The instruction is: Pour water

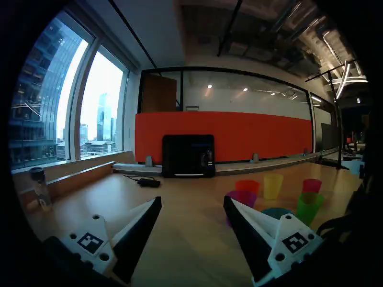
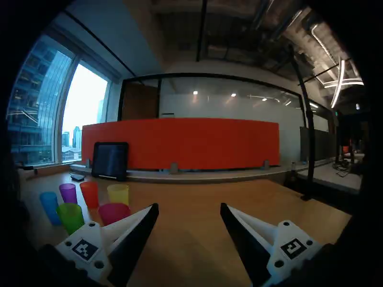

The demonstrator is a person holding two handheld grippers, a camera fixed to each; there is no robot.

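Ahead of the left tool [image 1: 191,198], whose fingers stand apart with nothing between them, the wooden surface [image 1: 191,248] runs bare to a dark screen [image 1: 188,156] against the orange partition [image 1: 239,136]. A cluster of coloured cups [image 1: 273,185] stands to its right. The teal cup [image 1: 276,212] is partly hidden behind one finger. A clear bottle [image 1: 40,189] stands far left by the window ledge, its contents hard to make out. The right tool [image 2: 189,205] is likewise spread and empty over bare surface, with the cups at its left. The magenta cup [image 2: 114,212] is cut off by a finger. The surface's right edge ends near a black post [image 2: 309,153].
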